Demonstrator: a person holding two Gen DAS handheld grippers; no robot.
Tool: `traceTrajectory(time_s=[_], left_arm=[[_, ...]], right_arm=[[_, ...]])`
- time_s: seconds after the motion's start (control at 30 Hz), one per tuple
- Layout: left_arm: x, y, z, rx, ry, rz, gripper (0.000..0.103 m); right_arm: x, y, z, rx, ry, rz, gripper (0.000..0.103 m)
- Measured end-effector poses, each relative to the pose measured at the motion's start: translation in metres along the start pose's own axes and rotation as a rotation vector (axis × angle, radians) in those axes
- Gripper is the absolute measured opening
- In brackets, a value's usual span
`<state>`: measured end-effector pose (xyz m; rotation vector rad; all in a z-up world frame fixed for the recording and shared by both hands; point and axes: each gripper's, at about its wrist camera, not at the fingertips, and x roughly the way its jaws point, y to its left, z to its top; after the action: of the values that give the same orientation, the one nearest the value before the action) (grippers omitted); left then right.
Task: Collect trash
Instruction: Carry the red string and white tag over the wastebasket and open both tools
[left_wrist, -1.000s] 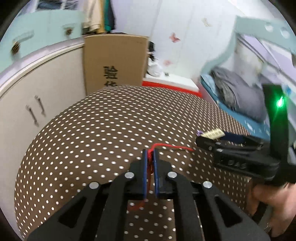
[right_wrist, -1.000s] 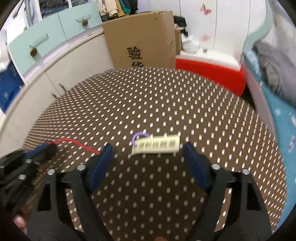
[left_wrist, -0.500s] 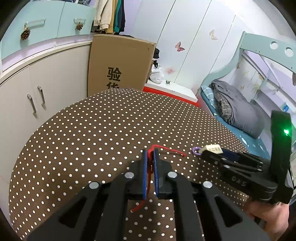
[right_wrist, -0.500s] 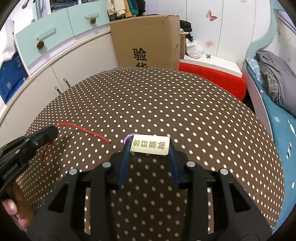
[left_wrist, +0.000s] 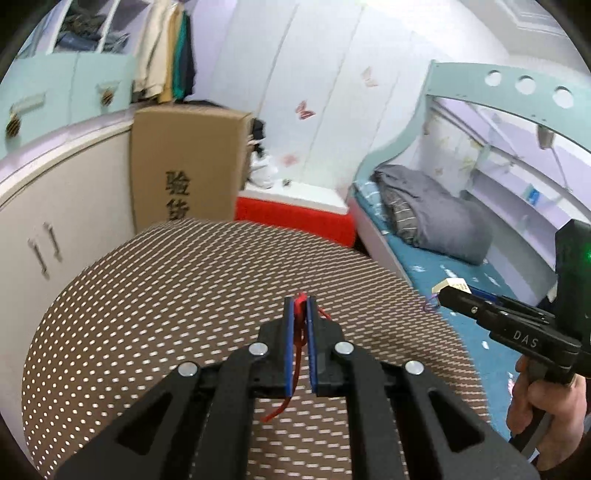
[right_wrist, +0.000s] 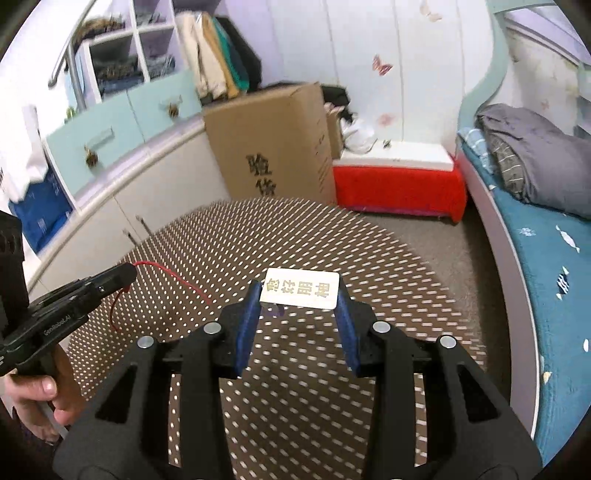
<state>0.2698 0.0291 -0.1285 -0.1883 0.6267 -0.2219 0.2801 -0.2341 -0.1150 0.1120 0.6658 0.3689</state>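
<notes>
My left gripper (left_wrist: 301, 308) is shut on a thin red string (left_wrist: 298, 345), whose loose end hangs below the fingers above the brown polka-dot table (left_wrist: 155, 302). The same string (right_wrist: 170, 275) trails from the left gripper (right_wrist: 125, 275) in the right wrist view. My right gripper (right_wrist: 299, 301) is shut on a cream tag with gold characters (right_wrist: 301, 290) and a purple loop (right_wrist: 271, 313), held above the table (right_wrist: 288, 236). The tag (left_wrist: 452, 286) and right gripper (left_wrist: 448, 295) also show at the right of the left wrist view.
A tall cardboard box (right_wrist: 273, 147) stands behind the table by white cabinets (left_wrist: 55, 206). A red bench (right_wrist: 395, 188) sits behind it. A bed with a blue sheet and grey blanket (right_wrist: 532, 162) runs along the right.
My right gripper closed on the tag and lifted it off the table. Both grippers have risen and tilted up, the left still holding the red string.
</notes>
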Motion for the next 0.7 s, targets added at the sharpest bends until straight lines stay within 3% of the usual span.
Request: traceTrajectory(time_s=[0.3,0.7], left_arm=[[-0.011,-0.102,0.015,0.106,-0.018,-0.132,0.006],[0.025,-0.234,-0.001,0.211,0.078,-0.301,0.006]], right_arm=[[-0.094,-0.085,0.000,0.095,-0.133,-0.088,0.039],[-0.164,-0.199,-0.040,0.271,-0.199,-0.237,0.040]])
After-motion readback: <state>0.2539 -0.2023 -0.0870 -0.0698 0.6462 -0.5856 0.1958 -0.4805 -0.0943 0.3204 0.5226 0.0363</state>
